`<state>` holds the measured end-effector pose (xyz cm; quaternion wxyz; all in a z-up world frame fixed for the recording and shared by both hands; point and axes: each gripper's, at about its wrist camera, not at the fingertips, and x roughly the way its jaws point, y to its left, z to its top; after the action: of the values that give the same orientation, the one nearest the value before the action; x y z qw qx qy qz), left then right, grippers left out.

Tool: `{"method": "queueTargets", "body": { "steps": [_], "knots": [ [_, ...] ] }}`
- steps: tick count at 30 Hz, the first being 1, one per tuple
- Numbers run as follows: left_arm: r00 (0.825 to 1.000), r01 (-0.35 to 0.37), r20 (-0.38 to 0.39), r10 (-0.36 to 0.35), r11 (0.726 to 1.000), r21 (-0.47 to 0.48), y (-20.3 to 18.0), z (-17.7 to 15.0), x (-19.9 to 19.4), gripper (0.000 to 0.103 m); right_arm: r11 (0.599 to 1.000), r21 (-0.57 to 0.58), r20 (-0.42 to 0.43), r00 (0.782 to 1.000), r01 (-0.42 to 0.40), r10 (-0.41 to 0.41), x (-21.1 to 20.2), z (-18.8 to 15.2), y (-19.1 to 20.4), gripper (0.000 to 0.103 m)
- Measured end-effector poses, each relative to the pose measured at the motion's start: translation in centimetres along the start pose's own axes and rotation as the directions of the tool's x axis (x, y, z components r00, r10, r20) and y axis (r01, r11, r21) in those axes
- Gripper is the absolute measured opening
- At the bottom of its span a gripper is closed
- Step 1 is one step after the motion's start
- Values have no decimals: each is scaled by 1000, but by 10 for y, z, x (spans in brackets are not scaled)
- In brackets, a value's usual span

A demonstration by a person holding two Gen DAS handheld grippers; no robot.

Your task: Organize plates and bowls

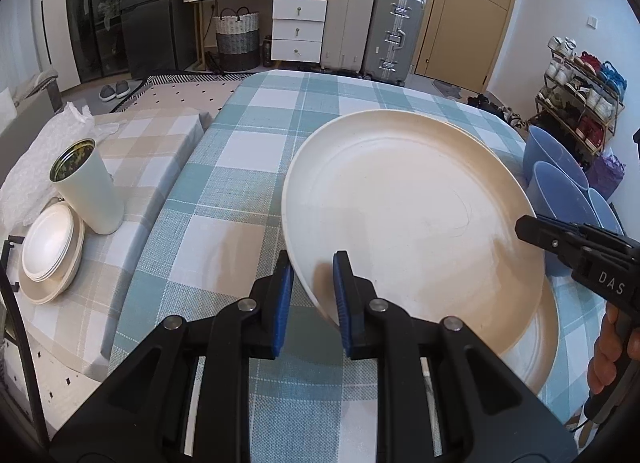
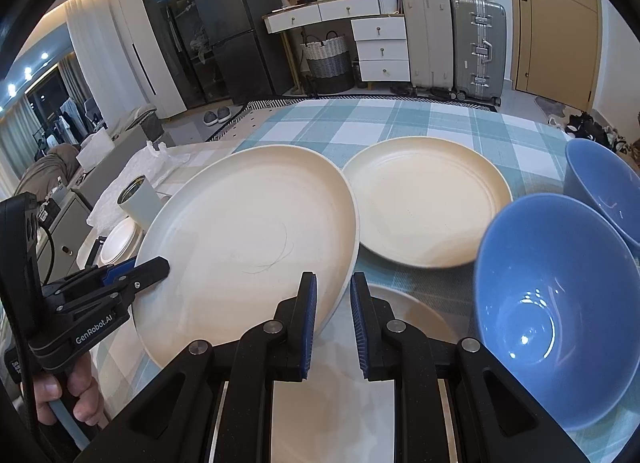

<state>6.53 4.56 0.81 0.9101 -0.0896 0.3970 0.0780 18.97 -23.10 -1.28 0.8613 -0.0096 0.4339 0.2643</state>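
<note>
The table [image 1: 256,131] wears a teal checked cloth, with a lower beige-checked surface [image 1: 152,143] beside it on the left. Both grippers point steeply down over the table and share one big cream plate [image 2: 248,231], lifted and tilted above the cloth. The left gripper [image 1: 312,295] is clamped on the plate's near rim, one blue pad under it and one on top. The right gripper [image 2: 334,323] pinches the opposite edge the same way. A hand [image 2: 68,391] wraps the left gripper's handle.

A second plate [image 2: 424,199] lies flat on the cloth beyond, and a third [image 2: 404,307] shows partly beneath the right gripper. Two blue bowls [image 2: 552,303] stand at the right, one behind the other, both empty. On the beige surface a small stack of pale dishes [image 1: 50,251] sits beside a tall white cup [image 1: 88,183] holding something dark green.
</note>
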Motion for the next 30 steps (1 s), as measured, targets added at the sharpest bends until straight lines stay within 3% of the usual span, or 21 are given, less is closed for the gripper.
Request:
{"method": "queueTargets", "body": {
  "steps": [30],
  "knots": [
    [999, 22, -42, -15, 987, 156, -54, -48, -4, 19, 996, 62, 9, 998, 59, -60, -39, -70, -32, 18]
  ]
}}
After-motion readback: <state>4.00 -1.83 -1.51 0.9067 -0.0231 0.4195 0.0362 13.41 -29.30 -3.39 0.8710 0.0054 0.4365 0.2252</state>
